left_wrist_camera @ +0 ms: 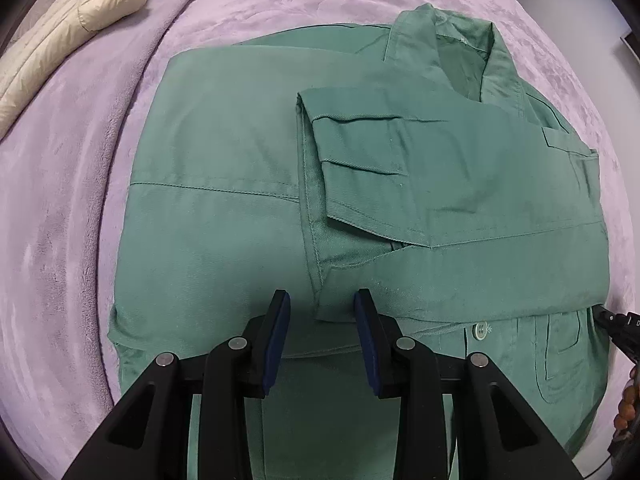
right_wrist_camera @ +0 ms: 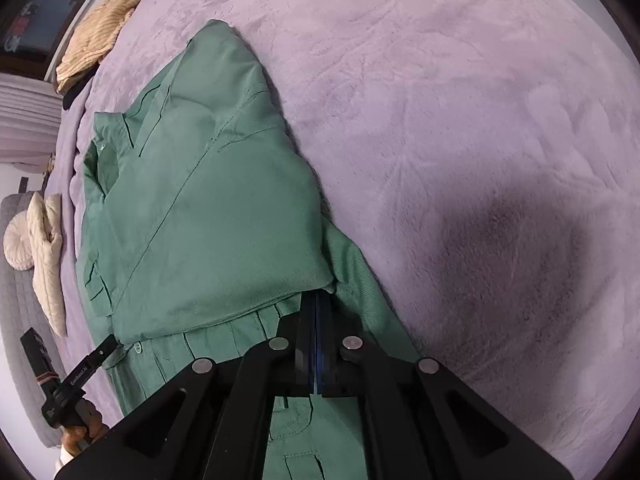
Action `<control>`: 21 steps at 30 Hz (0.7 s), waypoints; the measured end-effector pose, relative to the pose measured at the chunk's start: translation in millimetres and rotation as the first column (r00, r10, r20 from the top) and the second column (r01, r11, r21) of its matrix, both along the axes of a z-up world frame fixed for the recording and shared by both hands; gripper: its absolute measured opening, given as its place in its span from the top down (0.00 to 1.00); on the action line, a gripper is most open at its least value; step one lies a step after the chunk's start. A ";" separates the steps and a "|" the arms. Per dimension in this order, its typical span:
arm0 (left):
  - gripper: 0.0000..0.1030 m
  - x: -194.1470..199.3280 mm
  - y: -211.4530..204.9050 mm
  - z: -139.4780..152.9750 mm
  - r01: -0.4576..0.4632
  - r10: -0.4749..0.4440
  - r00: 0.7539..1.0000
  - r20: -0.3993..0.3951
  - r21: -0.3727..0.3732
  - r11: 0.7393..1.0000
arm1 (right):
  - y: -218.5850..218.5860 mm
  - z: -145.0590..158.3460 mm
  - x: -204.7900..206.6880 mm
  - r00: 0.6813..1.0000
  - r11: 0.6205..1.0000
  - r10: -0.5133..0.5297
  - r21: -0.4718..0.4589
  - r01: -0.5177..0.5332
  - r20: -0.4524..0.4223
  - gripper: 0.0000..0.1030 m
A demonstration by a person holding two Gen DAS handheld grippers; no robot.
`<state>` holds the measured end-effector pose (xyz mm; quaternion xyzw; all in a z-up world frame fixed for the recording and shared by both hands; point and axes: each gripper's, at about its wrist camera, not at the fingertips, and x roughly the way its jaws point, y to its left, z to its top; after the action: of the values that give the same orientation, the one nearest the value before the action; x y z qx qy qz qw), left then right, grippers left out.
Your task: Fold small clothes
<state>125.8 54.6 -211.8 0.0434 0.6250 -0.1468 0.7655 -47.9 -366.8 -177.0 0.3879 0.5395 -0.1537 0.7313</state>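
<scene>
- While a green jacket [left_wrist_camera: 248,184] lies partly folded on a lilac blanket [left_wrist_camera: 60,208], both of its sleeves are crossed over the front and its collar [left_wrist_camera: 460,40] points away from the camera.
- Left gripper [left_wrist_camera: 322,300] hovers over the jacket's lower part, jaws partly apart, the blue pads [left_wrist_camera: 280,332] pressing on nothing; a sleeve cuff edge lies just beyond the tips.
- Right gripper [right_wrist_camera: 316,304] has its jaws closed flat together at the jacket's right edge, tips under the folded sleeve's fold; whether any cloth is pinched cannot be told.
- Cream quilted garment [left_wrist_camera: 80,20] rests near the blanket's far left edge, well apart from the jacket.
- Pale button [left_wrist_camera: 481,329] shows on the placket below the sleeves.
</scene>
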 end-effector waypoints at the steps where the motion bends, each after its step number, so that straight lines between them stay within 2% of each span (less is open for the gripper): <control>1: 0.66 -0.4 0.0 0.7 0.000 0.000 1.000 -0.002 0.009 1.000 | 0.4 3.5 -2.5 1.000 1.000 0.007 0.000 -0.007 -0.003 1.00; 6: 0.66 -9.7 0.5 10.3 0.004 -0.005 1.000 0.001 0.053 0.999 | 9.0 25.5 -12.8 0.999 0.998 0.052 -0.021 -0.052 0.003 0.98; 21: 0.66 -43.5 17.2 50.9 0.029 -0.030 0.999 0.021 0.043 0.999 | 68.2 56.3 -16.3 0.989 0.989 0.147 -0.014 -0.147 0.013 0.98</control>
<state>82.3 71.9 -160.9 0.0706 0.6190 -0.1442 0.7688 -64.1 -298.6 -120.7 0.3434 0.5603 -0.1003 0.7470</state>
